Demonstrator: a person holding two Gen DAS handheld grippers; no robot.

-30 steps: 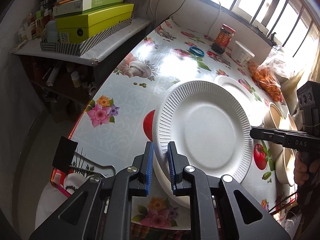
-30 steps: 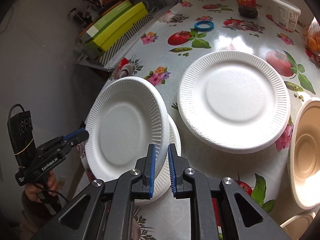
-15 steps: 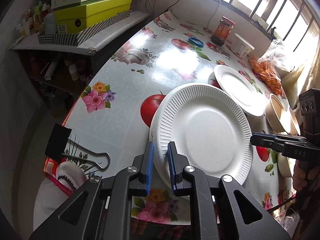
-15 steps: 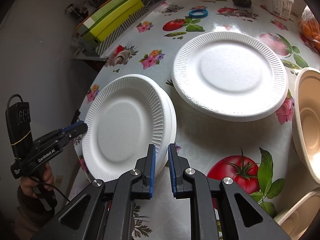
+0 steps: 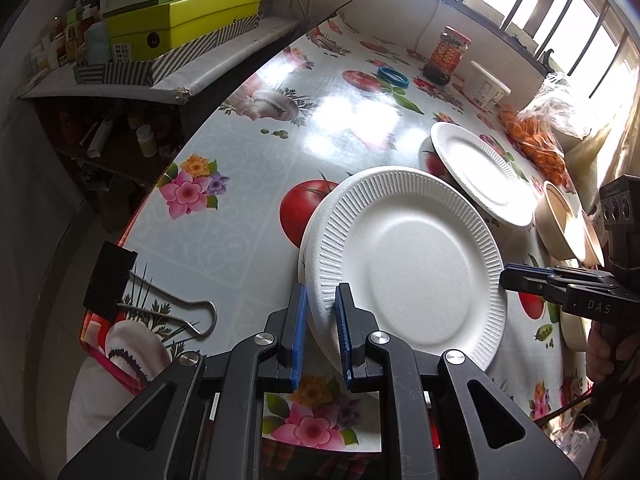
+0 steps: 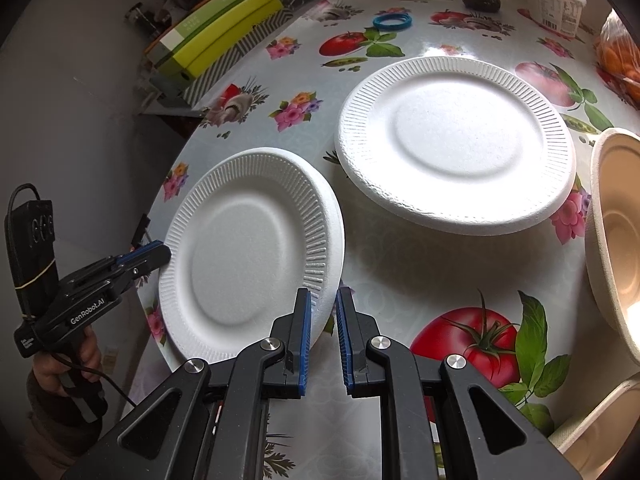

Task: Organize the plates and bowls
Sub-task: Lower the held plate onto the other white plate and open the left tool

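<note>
The left gripper [image 5: 321, 312] pinches the near rim of a white foam plate [image 5: 416, 264], its blue pads pressed on the ribbed edge. The right gripper [image 6: 322, 312] pinches the opposite rim of that plate, the two held from either side. The plate sits tilted on top of at least one more plate beneath it, near the table [image 5: 248, 184] edge; whether it rests fully on the lower one is hard to tell. A binder clip [image 5: 120, 292] lies at the table's near corner in the left view. Just beyond, apart from the held plate, a second white plate [image 6: 456, 144] lies flat on the flowered cloth. Beside it on the right stand tan bowls [image 6: 616, 240]. Farther back are a blue ring [image 6: 392, 21], a dark jar [image 5: 448, 54] and a white tub [image 5: 488, 90].
</note>
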